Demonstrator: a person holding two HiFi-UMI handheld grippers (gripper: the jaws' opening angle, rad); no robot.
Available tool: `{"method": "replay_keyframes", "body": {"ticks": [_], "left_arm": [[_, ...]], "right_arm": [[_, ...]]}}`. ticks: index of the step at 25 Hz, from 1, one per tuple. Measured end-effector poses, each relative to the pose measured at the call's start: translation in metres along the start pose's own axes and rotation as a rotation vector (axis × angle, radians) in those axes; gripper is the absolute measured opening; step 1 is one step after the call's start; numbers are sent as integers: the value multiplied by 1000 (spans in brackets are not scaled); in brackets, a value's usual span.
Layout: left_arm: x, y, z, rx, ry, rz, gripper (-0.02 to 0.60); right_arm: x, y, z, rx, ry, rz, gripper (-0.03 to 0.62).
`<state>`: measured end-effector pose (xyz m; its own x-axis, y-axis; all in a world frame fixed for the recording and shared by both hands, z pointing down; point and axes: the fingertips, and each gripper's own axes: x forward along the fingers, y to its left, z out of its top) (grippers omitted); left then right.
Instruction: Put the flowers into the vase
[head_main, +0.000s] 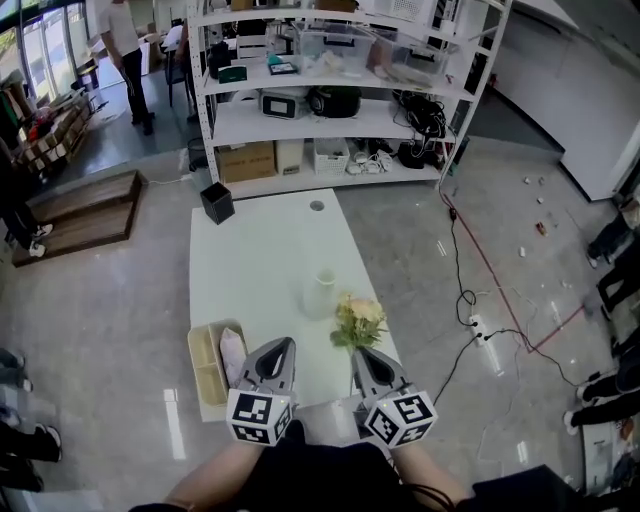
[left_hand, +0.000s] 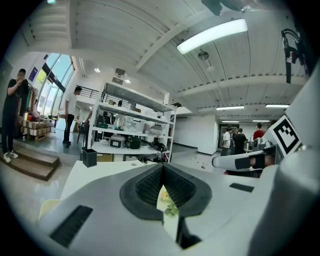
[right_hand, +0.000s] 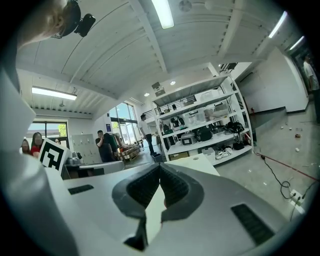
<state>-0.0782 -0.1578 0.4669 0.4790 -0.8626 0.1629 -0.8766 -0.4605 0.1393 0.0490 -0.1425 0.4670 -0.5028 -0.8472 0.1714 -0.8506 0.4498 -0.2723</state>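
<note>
A small white vase (head_main: 322, 293) stands upright near the middle of the white table (head_main: 260, 260). A bunch of pale yellow flowers (head_main: 358, 322) with green leaves lies just to its right and nearer to me, by the table's right edge. My left gripper (head_main: 283, 346) hovers over the table's near end, jaws shut and empty, short of the flowers. My right gripper (head_main: 361, 354) sits beside it, just below the flowers, shut and empty too. In the left gripper view the flowers (left_hand: 168, 202) peek through the slit under the closed jaw tips of that gripper (left_hand: 162, 167). The right gripper (right_hand: 160, 168) points along the table.
A beige tray (head_main: 206, 368) with a white packet lies at the table's near left corner. A black box (head_main: 217, 203) stands at the far left corner. A white shelving rack (head_main: 330, 90) rises beyond the table. Cables (head_main: 470, 300) run over the floor at the right. People stand around the room.
</note>
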Motion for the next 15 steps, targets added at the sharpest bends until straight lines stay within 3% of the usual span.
{"method": "replay_keyframes", "body": {"ticks": [15], "left_arm": [[43, -9, 8, -11, 9, 16, 5]], "right_arm": [[30, -16, 18, -21, 10, 76, 3]]}}
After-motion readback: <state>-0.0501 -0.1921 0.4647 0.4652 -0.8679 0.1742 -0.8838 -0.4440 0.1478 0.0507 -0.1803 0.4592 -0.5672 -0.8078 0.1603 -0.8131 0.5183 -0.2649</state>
